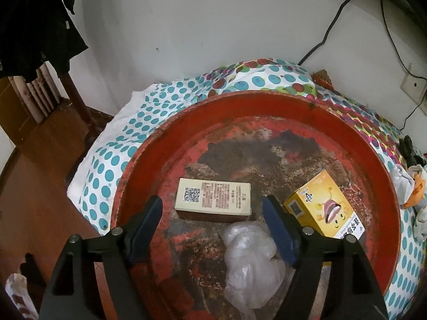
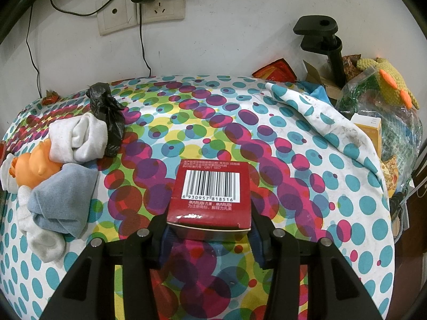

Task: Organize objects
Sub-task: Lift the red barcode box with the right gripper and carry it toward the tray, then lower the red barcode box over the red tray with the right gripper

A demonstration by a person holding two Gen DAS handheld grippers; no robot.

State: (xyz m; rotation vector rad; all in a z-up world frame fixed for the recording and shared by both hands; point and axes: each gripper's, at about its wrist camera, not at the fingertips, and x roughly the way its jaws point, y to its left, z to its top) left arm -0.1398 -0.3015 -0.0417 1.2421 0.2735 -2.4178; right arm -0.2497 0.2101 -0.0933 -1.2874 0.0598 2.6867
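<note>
In the left wrist view, a worn red round tray (image 1: 267, 106) sits on the dotted tablecloth (image 1: 112, 157). In it lie a beige box (image 1: 213, 196), a yellow box (image 1: 324, 205) and a crumpled clear plastic bag (image 1: 250, 264). My left gripper (image 1: 213, 208) is open and empty, hovering over the beige box and the bag. In the right wrist view, my right gripper (image 2: 209, 229) is shut on a red box (image 2: 210, 194) with a barcode, held above the tablecloth (image 2: 267, 138).
At the left of the right wrist view lie white socks (image 2: 80, 138), a blue cloth (image 2: 61, 200), an orange doll (image 2: 34, 165) and a black bag (image 2: 108, 117). At the right stand a black clamp (image 2: 323, 42), a knitted toy (image 2: 387, 80) and packets. Wall sockets (image 2: 141, 10) with cables are behind.
</note>
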